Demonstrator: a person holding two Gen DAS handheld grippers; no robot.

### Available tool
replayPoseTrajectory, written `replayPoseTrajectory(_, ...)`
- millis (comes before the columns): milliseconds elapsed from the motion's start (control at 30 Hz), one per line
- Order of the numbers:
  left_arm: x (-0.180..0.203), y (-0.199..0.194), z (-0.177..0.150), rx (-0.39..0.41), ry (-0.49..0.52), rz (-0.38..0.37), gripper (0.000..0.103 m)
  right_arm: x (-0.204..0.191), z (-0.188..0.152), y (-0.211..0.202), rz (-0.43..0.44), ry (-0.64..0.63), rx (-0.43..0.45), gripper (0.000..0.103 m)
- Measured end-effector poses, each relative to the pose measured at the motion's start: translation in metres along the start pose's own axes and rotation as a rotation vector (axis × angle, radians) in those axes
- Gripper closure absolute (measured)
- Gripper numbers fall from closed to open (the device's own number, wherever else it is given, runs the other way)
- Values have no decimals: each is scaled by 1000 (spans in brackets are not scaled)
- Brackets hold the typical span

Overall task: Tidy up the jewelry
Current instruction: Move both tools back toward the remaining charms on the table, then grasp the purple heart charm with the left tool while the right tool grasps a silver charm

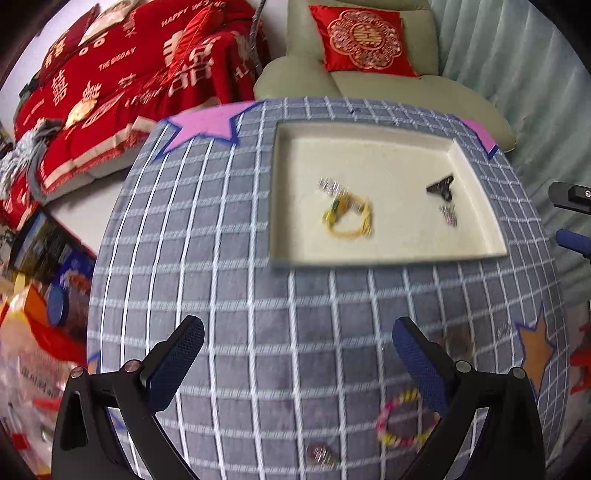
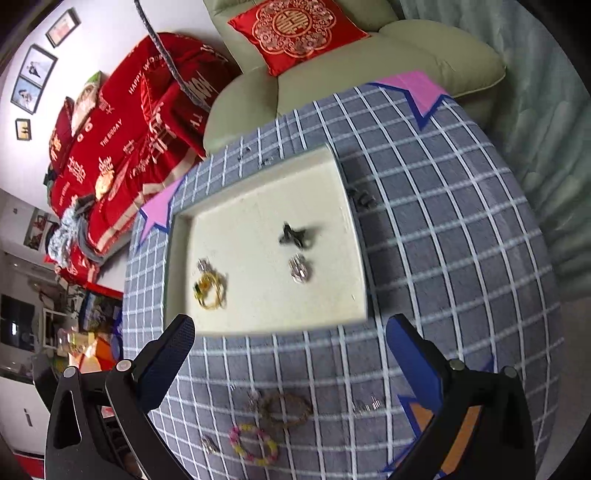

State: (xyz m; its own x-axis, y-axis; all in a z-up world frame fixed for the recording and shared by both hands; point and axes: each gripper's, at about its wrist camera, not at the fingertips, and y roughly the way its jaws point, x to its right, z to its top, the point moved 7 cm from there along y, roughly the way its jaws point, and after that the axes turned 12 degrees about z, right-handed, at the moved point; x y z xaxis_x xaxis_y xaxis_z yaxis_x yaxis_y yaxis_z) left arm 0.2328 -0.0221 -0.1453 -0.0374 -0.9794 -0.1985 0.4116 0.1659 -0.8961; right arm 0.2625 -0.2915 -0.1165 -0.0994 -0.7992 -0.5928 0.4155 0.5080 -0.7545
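Note:
A cream tray lies on the grey checked tablecloth. Inside it are a yellow bracelet, a black star-shaped piece and a silvery piece. On the cloth nearer to me lie a pink and yellow bead bracelet, a brown bracelet and small silvery pieces. My left gripper and my right gripper both hang open above the cloth, nothing between their fingers.
A green sofa with a red cushion stands behind the table. Red bedding is piled at the left. Small dark bits lie on the cloth right of the tray. The right gripper's edge shows at far right.

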Motion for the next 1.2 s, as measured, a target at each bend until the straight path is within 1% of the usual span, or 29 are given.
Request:
replayPoseTrajectory(200, -17, 3, -48, -80, -20, 2, 0, 11, -36, -8, -37, 18, -37, 0)
replayPoseTrajectory(400, -22, 4, -87, -138, -25, -3, 0, 22, -76, -11, -68, 45, -90, 0)
replayPoseTrajectory(500, -20, 6, -101, -156, -10, -6, 0, 25, -94, -11, -100, 33, -113, 0)
replayPoseTrajectory(633, -17, 12, -113, -178, -7, -2, 0, 34, -113, -8, -134, 50, -146, 0)
replayPoseTrajectory(800, -13, 19, -126, -200, -26, -1, 0, 49, -126, -2, -187, 68, -177, 0)
replayPoseTrajectory(1000, -12, 23, -131, -198, -41, 1, 0, 61, -126, 7, -231, 81, -187, 0)
replayPoseTrajectory(1033, -11, 23, -132, -198, -43, 2, 0, 64, -126, 9, -234, 84, -187, 1)
replayPoseTrajectory(1067, -10, 25, -132, -206, -44, 1, 6, 65, -125, 10, -236, 85, -188, 4)
replayPoseTrajectory(1133, -10, 29, -138, -217, -51, -1, 6, 68, -123, 14, -246, 79, -192, 7)
replayPoseTrajectory(1200, -7, 30, -138, -216, -56, -2, 6, 69, -122, 18, -257, 73, -195, 8)
